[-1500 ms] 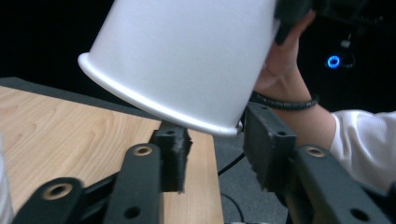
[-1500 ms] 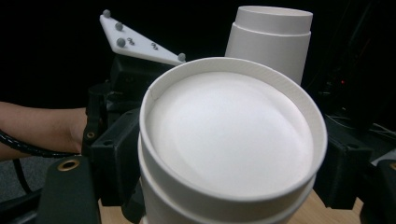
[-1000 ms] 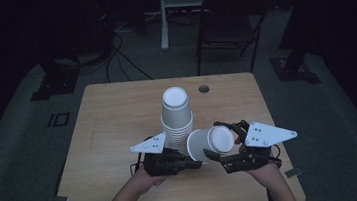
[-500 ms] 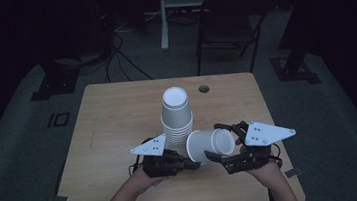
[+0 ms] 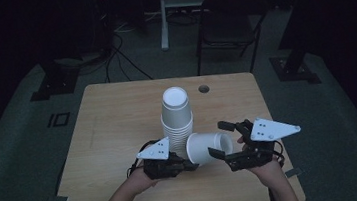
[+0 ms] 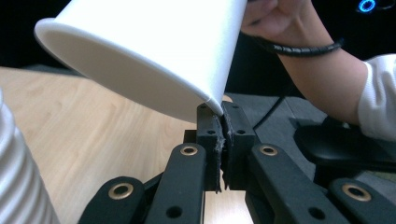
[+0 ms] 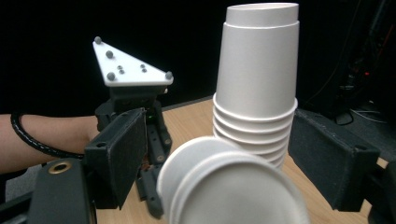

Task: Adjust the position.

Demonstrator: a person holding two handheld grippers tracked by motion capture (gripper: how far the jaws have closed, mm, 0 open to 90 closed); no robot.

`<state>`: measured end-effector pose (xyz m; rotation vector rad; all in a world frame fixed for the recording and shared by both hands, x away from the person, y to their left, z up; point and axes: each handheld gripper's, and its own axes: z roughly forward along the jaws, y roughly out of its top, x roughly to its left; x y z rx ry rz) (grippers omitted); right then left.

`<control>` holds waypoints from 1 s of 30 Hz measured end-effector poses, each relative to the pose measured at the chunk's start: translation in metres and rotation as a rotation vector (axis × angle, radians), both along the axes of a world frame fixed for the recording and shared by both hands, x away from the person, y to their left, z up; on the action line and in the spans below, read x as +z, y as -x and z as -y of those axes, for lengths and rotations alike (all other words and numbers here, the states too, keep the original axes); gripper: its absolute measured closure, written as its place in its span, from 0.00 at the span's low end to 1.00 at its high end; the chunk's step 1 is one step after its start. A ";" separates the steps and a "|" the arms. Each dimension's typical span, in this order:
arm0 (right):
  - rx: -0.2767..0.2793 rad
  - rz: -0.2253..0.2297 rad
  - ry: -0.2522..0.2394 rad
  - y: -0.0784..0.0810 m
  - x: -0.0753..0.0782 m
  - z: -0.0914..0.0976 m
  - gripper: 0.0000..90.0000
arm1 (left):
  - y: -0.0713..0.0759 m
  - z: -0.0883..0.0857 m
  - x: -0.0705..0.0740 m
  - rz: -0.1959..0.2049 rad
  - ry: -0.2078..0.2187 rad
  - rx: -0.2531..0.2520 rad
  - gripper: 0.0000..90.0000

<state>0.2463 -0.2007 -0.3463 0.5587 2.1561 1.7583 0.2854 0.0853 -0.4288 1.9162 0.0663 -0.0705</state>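
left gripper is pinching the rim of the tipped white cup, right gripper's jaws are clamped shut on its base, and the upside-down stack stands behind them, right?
Not quite: the right gripper is open, its jaws spread either side of the tipped cup without pressing it, as the right gripper view shows. The left gripper does pinch the rim, and the stack stands behind.

Table [image 5: 110, 138]: cup stack [image 5: 176, 116] upside down at centre. Loose cup [image 5: 209, 146] on its side at stack's 5 o'clock, between left gripper [image 5: 186, 166] and right gripper [image 5: 221, 139]
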 end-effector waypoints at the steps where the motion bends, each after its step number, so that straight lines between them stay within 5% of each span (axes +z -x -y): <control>1: -0.002 -0.002 -0.002 0.000 0.000 0.001 0.21 | 0.001 0.000 0.000 0.019 -0.021 0.020 0.98; 7: -0.004 -0.019 0.020 0.000 -0.002 0.002 0.21 | 0.008 0.004 -0.001 0.068 -0.141 -0.016 0.98; 14: 0.000 -0.070 0.089 0.000 -0.011 -0.002 0.21 | 0.012 0.002 -0.005 0.140 -0.272 0.006 0.98; 19: 0.032 -0.121 0.221 -0.002 -0.022 -0.009 0.21 | 0.013 0.001 -0.009 0.179 -0.367 0.013 0.98; 25: 0.047 -0.163 0.449 -0.004 -0.040 -0.024 0.21 | 0.018 0.006 -0.015 0.229 -0.492 -0.015 0.98; 30: 0.064 -0.217 0.632 -0.009 -0.058 -0.040 0.20 | 0.020 0.010 -0.017 0.253 -0.538 -0.022 0.98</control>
